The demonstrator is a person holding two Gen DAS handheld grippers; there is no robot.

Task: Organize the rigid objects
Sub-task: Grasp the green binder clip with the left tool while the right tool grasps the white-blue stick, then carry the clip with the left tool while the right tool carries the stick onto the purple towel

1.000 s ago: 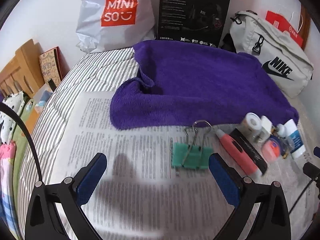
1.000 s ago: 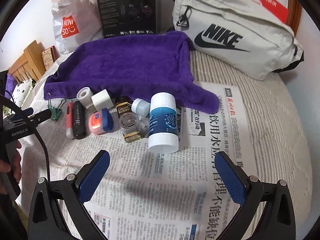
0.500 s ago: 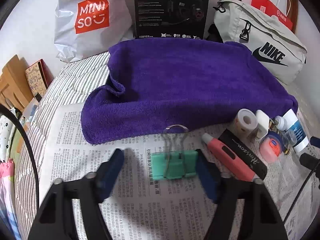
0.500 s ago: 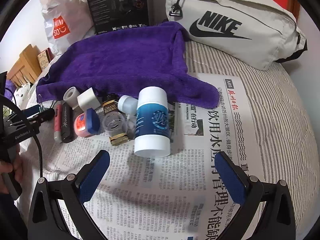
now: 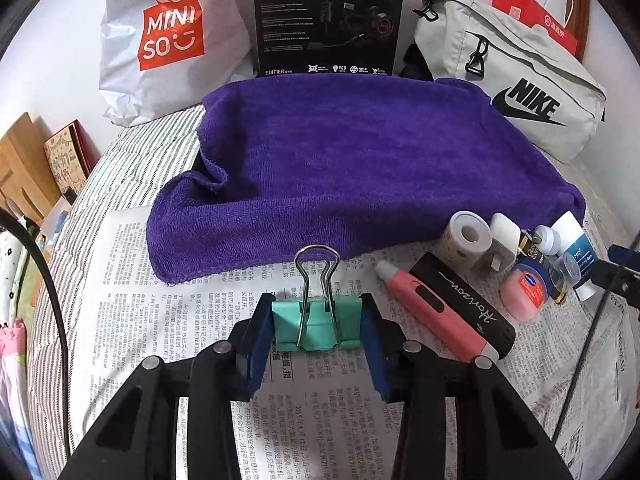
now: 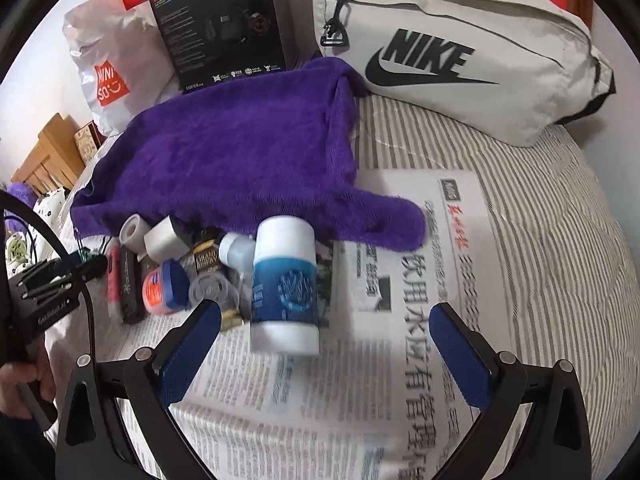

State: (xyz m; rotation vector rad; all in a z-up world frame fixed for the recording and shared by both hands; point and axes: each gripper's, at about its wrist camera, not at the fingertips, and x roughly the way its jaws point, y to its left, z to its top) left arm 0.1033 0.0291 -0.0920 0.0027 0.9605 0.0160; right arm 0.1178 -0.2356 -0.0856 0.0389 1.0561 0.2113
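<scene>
Left claw [image 5: 318, 330]: blue pads pressed on both ends of the green binder clip [image 5: 318, 327]; clip flat on newspaper [image 5: 168, 320], wire loops pointing away from the claw.
Right claw [image 6: 324, 344]: spread wide, empty; white-and-blue tube [image 6: 285, 286] lies just ahead between its tips, untouched.
Risk, clip: smooth painted steel, narrow ends; likely to twist or squirt out if lifted off-centre.
Risk, paper: thin sheet over soft bedding; may drag or crease.
Risk, tube: round, glossy plastic; likely to roll into the jars to the claw's left.
Towel [image 5: 360, 168]: plush purple pile, beyond both claws.
</scene>
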